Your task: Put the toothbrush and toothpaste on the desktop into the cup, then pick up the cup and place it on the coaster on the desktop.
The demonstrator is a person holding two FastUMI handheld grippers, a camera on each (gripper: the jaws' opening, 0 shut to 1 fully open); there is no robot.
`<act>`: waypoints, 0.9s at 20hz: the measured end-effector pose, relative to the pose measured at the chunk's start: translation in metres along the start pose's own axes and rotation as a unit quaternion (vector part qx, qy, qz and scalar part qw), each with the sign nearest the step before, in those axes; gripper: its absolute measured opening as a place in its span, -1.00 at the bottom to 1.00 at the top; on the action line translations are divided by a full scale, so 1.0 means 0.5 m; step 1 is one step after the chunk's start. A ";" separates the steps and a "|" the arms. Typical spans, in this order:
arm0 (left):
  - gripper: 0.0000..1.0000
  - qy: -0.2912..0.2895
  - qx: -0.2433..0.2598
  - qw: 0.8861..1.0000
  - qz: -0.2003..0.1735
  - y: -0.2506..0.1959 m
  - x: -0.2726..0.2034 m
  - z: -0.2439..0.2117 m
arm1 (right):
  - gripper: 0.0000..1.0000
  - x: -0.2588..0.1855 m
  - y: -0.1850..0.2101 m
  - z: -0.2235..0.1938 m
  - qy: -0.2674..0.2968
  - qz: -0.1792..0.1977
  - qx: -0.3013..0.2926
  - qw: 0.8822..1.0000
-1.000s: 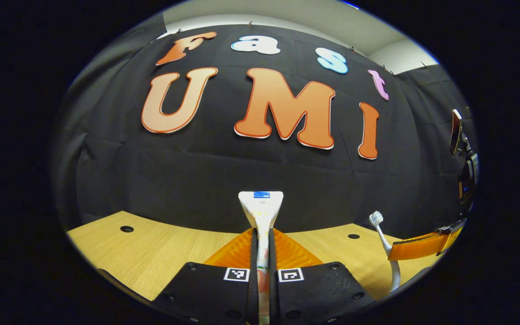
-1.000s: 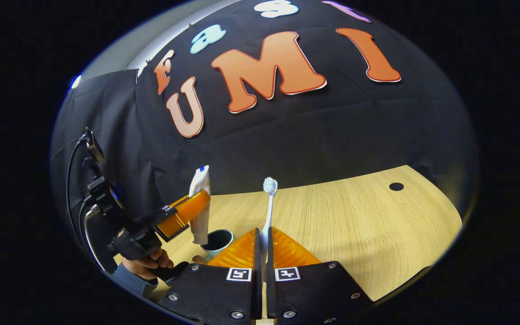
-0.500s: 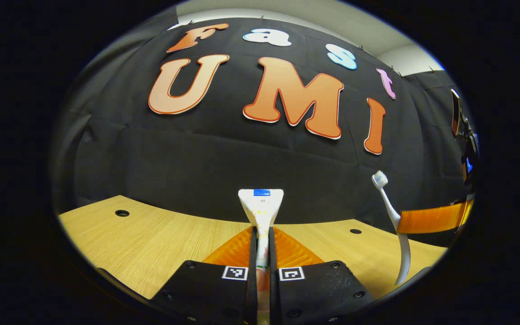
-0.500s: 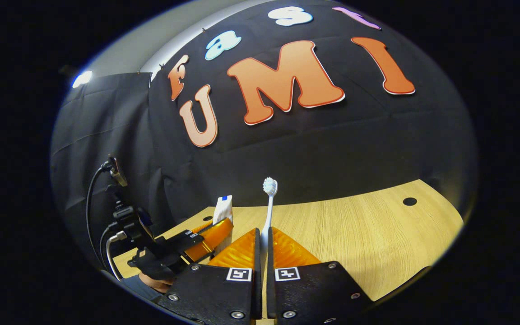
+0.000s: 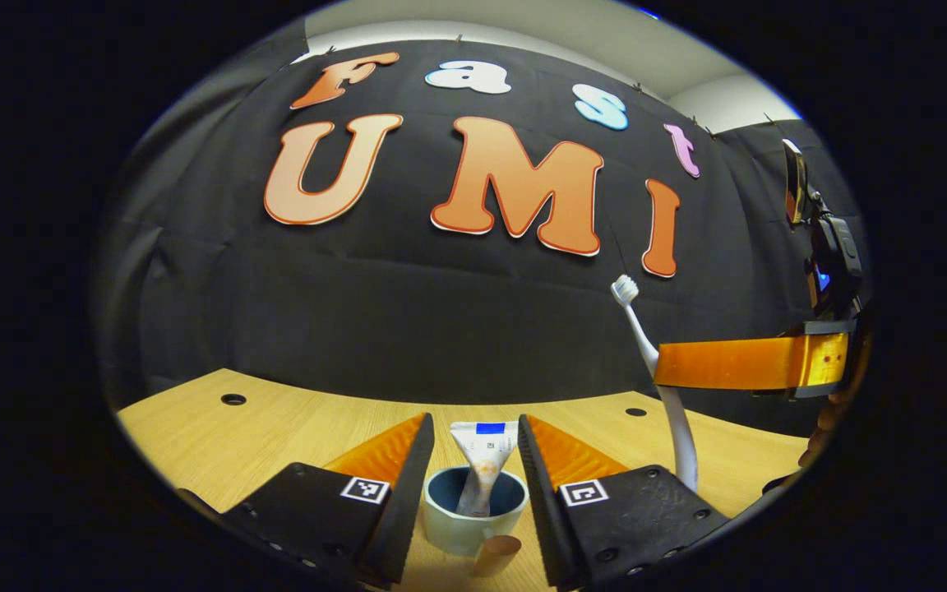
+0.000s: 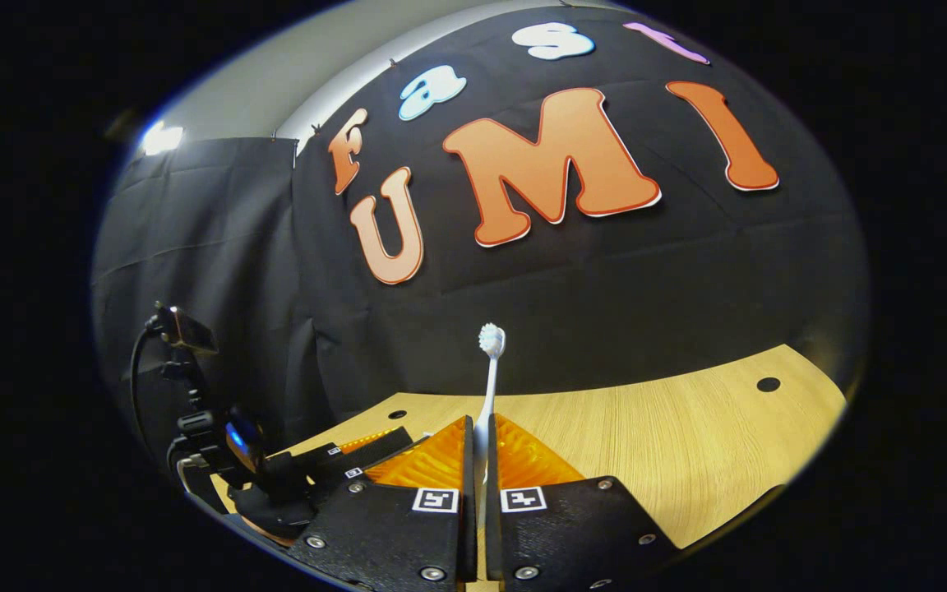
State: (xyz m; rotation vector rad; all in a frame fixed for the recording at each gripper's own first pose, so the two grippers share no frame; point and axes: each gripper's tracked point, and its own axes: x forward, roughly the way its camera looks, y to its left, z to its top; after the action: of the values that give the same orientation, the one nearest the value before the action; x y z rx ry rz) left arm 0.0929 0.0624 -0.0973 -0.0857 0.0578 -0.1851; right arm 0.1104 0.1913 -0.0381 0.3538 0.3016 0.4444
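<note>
In the left gripper view, a pale cup [image 5: 473, 522] with a dark inside stands on the wooden desktop [image 5: 276, 436], and the white toothpaste tube [image 5: 482, 464] stands upright in it. My left gripper [image 5: 475, 427] is open, its fingers apart on either side of the tube and cup. To the right, the right gripper's finger [image 5: 736, 363] holds the white toothbrush [image 5: 662, 378] upright in the air. In the right gripper view, my right gripper [image 6: 480, 432] is shut on the toothbrush [image 6: 488, 370], bristles up. The left gripper [image 6: 334, 469] shows low at the left.
The desktop [image 6: 646, 444] has small round holes, one [image 5: 233, 400] at far left, one [image 5: 636, 412] right of centre and one [image 6: 768, 384] at far right. Black cloth walls close the back and sides. A hand [image 5: 823, 423] shows at the right edge.
My left gripper opened and let go of the toothpaste, which now stands in the cup. The right gripper rose with the toothbrush and moved nearer the cup.
</note>
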 end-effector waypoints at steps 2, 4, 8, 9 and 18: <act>0.49 -0.002 0.000 1.000 0.002 0.007 -0.026 0.003 | -0.91 0.003 0.008 0.007 -0.011 0.007 0.002 1.000; 0.70 0.000 0.002 1.000 0.007 0.017 -0.048 0.005 | -0.91 0.012 0.023 0.017 -0.026 0.013 0.003 1.000; 0.80 0.005 0.006 1.000 0.023 0.050 -0.087 -0.007 | -0.91 0.049 0.040 0.026 -0.061 0.016 0.003 0.998; 0.81 0.010 0.006 1.000 0.025 0.055 -0.093 -0.011 | -0.91 0.058 0.048 0.024 -0.068 0.021 0.004 0.997; 0.90 0.029 0.001 0.998 0.063 0.123 -0.137 -0.040 | -0.91 0.134 0.060 -0.005 -0.114 0.025 0.007 0.993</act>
State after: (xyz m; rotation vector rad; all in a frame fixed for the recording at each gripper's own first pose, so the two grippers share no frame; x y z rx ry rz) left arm 0.0356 0.1339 -0.1195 -0.0751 0.1210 -0.0615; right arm 0.1564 0.2486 -0.0420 0.4236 0.0732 0.4471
